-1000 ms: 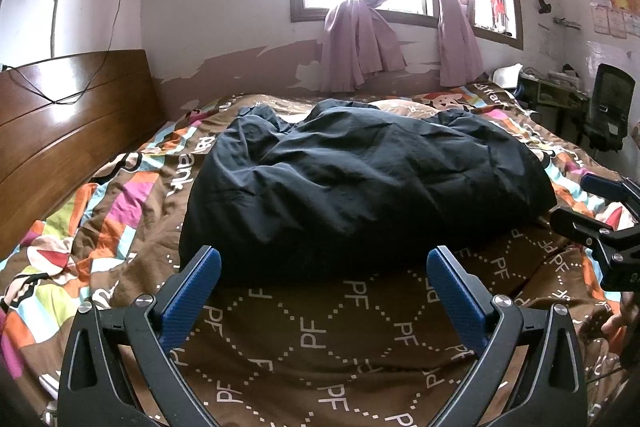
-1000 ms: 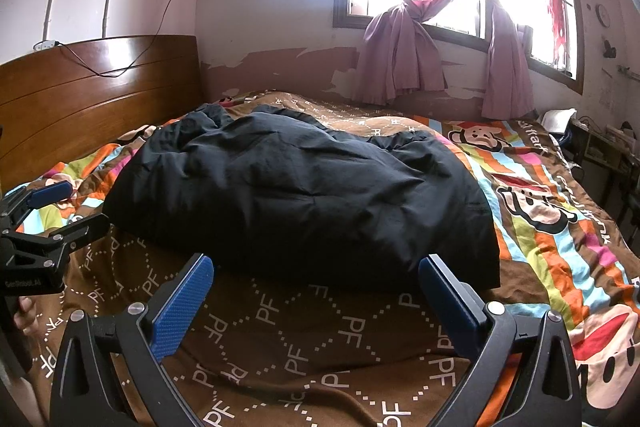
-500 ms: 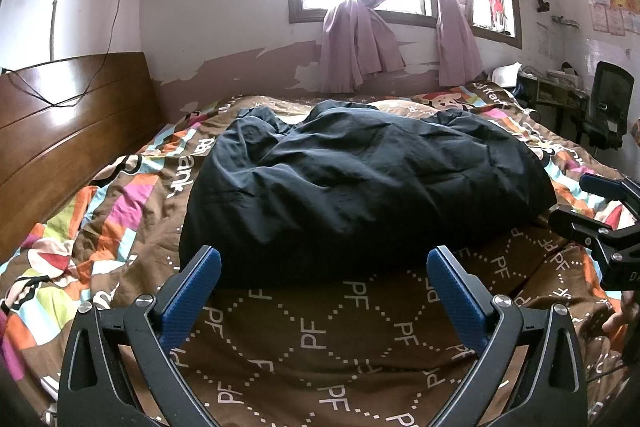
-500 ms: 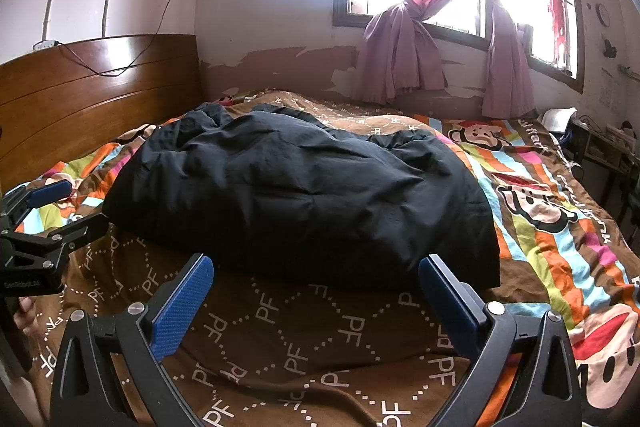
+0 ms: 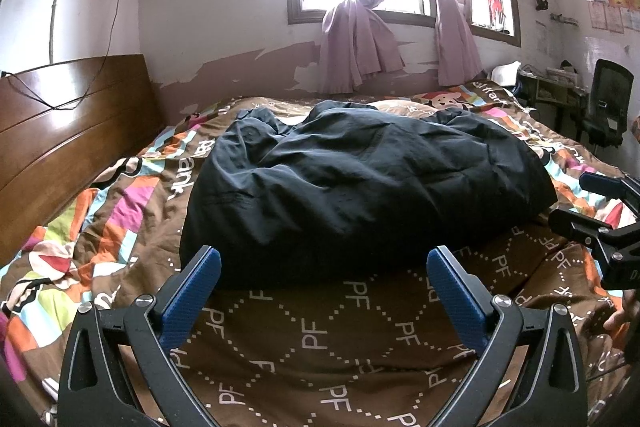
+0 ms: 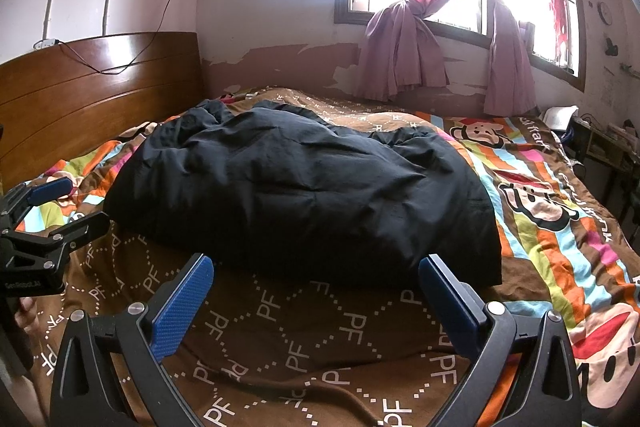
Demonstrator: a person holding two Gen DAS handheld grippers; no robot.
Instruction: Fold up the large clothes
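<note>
The large black puffy garment (image 5: 360, 187) lies as a rumpled, roughly squared heap mid-bed on the brown patterned bedspread (image 5: 320, 339), not neatly folded, while left gripper (image 5: 322, 269) and right gripper (image 6: 316, 277) hover before its near edge, fingers spread wide, holding nothing.

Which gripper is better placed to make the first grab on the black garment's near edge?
Roughly even. The left gripper and the right gripper are both open, empty, and just short of the black garment, one toward each near corner.
</note>
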